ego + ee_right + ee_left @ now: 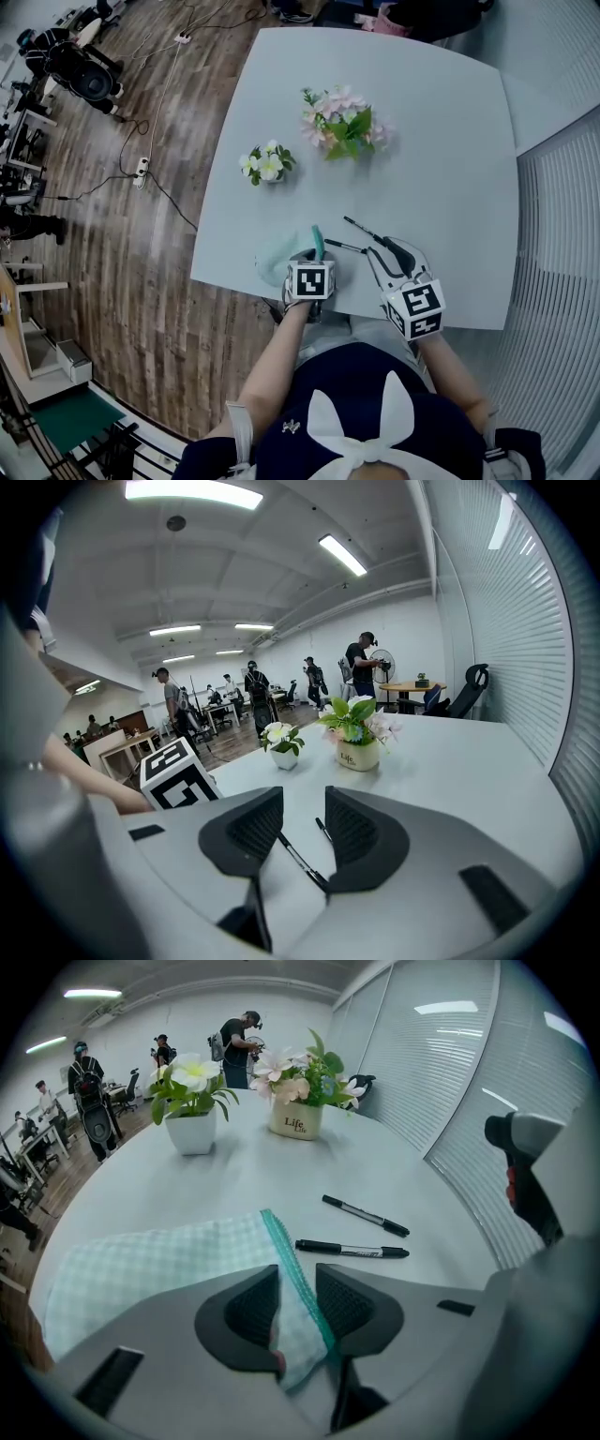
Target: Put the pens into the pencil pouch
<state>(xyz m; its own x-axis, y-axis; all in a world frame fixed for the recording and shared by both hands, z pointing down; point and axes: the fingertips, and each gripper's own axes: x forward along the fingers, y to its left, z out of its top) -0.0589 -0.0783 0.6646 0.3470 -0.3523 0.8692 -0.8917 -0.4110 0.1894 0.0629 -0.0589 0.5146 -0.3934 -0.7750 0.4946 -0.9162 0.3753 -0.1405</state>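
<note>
A pale green checked pencil pouch (272,255) with a teal zipper lies near the table's front edge. My left gripper (314,258) points steeply down at it. In the left gripper view the pouch (159,1269) runs up between the jaws of the left gripper (295,1312), and both pads press on its zipper edge. Two black pens lie just right of the pouch, the nearer pen (352,1250) and the farther pen (366,1215). My right gripper (394,255) hovers open beside them. In the right gripper view one pen (298,858) shows on the table through the gap of the right gripper (303,832).
A small white pot of flowers (266,165) and a larger pot of pink flowers (344,124) stand mid-table. The table's front edge (253,286) is close under my hands. Window blinds (562,281) run along the right. Several people and desks are far off.
</note>
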